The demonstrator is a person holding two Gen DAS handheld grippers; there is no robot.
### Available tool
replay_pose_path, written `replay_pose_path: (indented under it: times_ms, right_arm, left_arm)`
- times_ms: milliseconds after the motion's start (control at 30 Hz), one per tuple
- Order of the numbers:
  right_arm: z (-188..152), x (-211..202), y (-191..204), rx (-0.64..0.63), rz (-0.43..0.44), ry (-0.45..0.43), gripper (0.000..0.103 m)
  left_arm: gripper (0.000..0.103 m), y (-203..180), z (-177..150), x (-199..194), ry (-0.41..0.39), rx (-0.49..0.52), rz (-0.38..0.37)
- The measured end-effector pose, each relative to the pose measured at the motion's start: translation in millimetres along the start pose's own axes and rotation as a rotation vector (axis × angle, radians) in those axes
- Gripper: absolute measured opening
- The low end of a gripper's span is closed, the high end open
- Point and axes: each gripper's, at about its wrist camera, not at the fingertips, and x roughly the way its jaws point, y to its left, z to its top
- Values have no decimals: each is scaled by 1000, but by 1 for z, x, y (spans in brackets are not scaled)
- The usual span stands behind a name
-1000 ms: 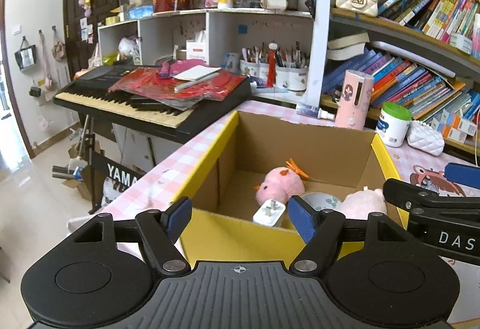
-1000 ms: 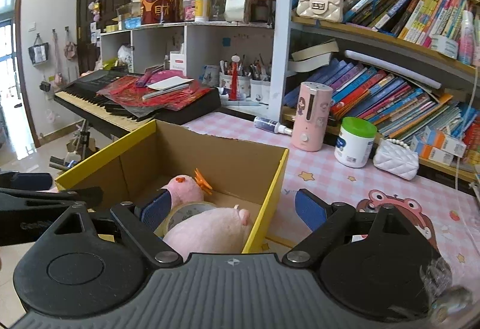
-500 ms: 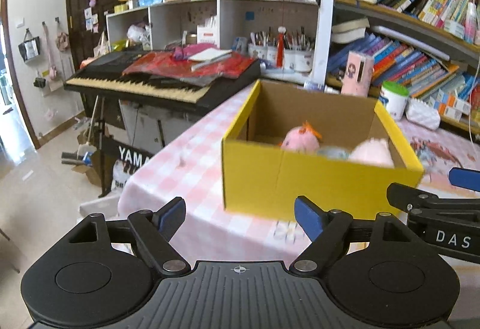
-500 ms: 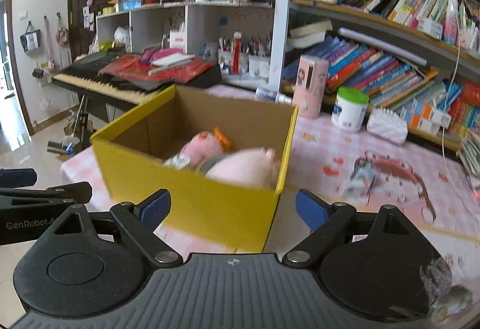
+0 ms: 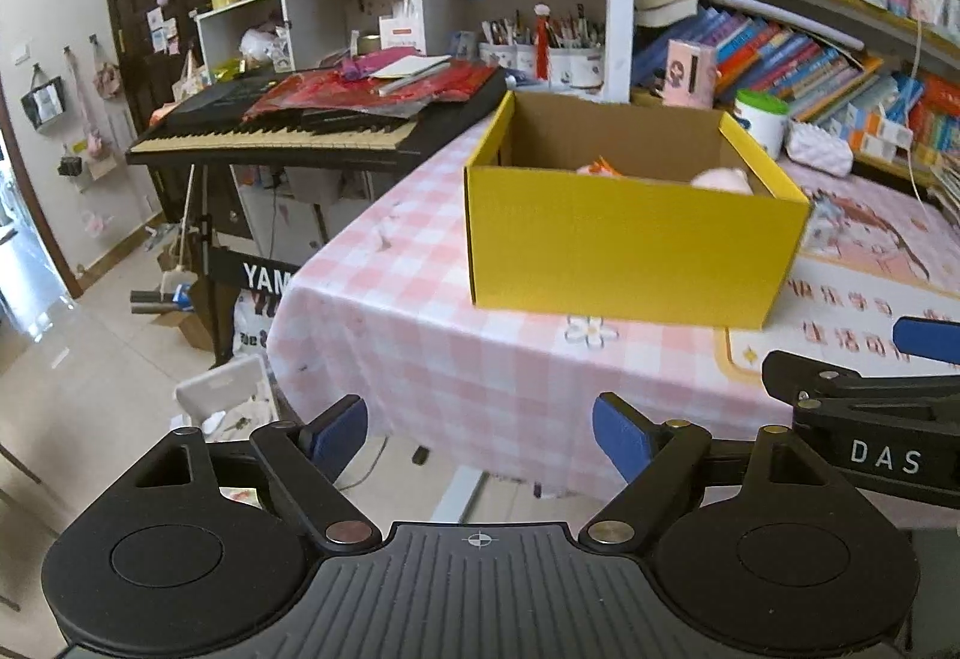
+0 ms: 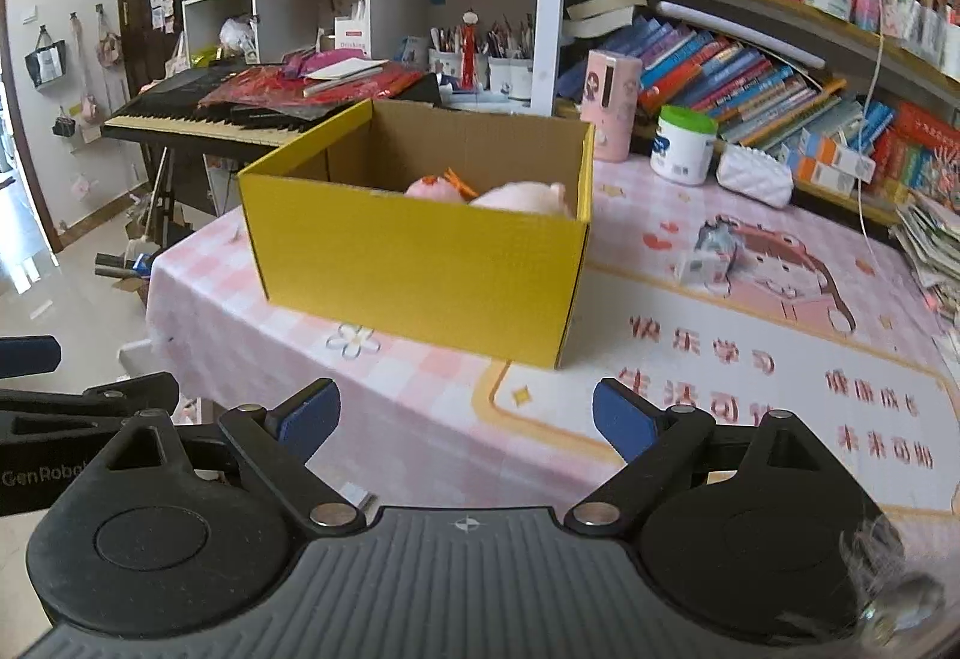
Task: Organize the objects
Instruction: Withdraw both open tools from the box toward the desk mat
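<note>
— Toys inside the yellow cardboard box [image 6: 420, 263]?
— Mostly hidden; only pink plush tops [image 6: 522, 197] show, box at twelve o'clock on the desk [image 6: 690, 359].
— Grippers?
— Left gripper [image 5: 480, 434] and right gripper [image 6: 465, 419] level, off the edge, fingers spread, empty.

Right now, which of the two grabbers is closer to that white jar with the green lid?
The right gripper, probably. The jar stands beyond the yellow box's right end; the left gripper faces the box's left half, farther away.
</note>
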Motion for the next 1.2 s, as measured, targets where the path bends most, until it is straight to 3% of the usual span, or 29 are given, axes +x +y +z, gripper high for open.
replay_pose_path:
  times_ms: [467, 1200]
  right_arm:
    - [-31, -28, -9, 54, -98, 51, 93]
    - [-41, -50, -74, 168, -290, 49, 94]
  left_arm:
    - [85, -13, -22, -13, 40, 70, -99]
    - [85, -82, -5, -1, 12, 203, -278]
